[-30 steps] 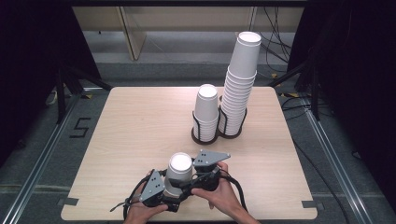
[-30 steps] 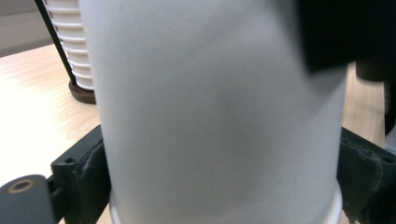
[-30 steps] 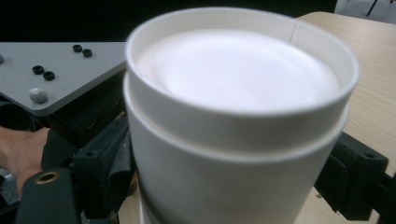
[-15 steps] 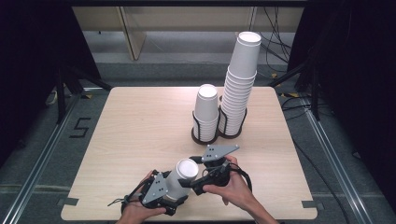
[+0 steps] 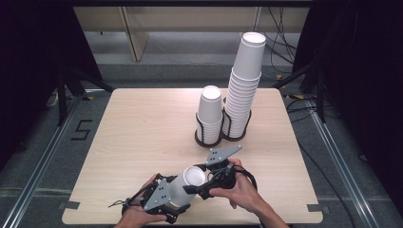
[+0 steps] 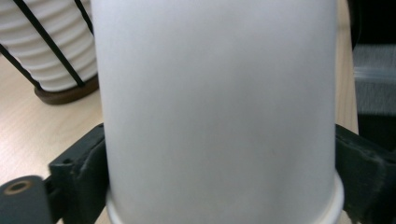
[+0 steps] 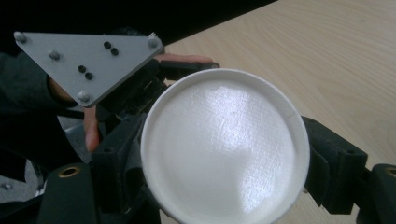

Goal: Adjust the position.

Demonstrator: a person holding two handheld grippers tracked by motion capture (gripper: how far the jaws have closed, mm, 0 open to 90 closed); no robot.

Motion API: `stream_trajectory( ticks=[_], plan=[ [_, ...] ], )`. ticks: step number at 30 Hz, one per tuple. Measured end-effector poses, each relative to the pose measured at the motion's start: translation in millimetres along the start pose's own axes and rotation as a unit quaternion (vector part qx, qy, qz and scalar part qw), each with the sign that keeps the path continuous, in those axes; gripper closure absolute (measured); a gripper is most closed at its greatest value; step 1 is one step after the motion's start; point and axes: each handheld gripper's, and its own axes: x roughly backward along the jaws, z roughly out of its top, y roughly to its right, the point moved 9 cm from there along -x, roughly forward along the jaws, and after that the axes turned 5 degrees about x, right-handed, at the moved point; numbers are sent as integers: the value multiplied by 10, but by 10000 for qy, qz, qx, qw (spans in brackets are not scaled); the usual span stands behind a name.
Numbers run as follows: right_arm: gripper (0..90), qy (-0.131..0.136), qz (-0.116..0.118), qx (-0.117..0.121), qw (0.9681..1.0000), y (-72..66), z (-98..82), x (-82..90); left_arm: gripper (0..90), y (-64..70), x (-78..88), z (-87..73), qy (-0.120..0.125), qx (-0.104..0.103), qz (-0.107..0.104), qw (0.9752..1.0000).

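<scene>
Left hand-held gripper [image 5: 167, 197] is clamped on a white paper cup [image 5: 186, 184], well in front of the cup rack [image 5: 209, 137]; right hand-held gripper [image 5: 202, 186] looks closed on its end, hard to tell.

obstacles: short cup stack [image 5: 209, 115] + tall stack [image 5: 242, 90], far-right centre | free: tabletop [image 5: 138, 128] left half

Even, soft light falls from above on the pale wooden worktop [image 5: 142, 137], leaving the surroundings at 9 and 3 o'clock nearly black. The tall stack of white paper cups [image 5: 244, 90] casts only a faint shadow. In the left gripper view the white paper cup [image 6: 217, 112] is blurred and featureless, too close to focus. In the right gripper view a glare patch lies across the cup's base, and the black jaws at 6 o'clock are soft.
</scene>
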Motion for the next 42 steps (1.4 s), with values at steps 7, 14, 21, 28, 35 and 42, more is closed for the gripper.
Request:
stream_trajectory(
  ticks=[7, 14, 21, 28, 35, 42],
  plan=[
    [256, 620, 32, -375, 9974, 56, 142, 144, 35, -54, 58, 153, 713, 316, 111, 9969],
    [256, 889, 103, -555, 9944, 91, 188, 185, 27, -83, 54, 190, 997, 478, 204, 9937],
    [257, 975, 17, -614, 9933, 97, 198, 157, 25, -131, 22, 165, 971, 624, 408, 9925],
    [257, 886, 165, -944, 9914, 68, 155, 152, 26, -136, 44, 155, 892, 424, 496, 9939],
    [252, 839, 157, -805, 9931, 136, 104, 121, 72, -161, 69, 133, 738, 227, 452, 9960],
    [240, 693, 245, -812, 9940, 136, 71, 127, 122, -162, 96, 122, 575, 49, 400, 9975]
  ],
)
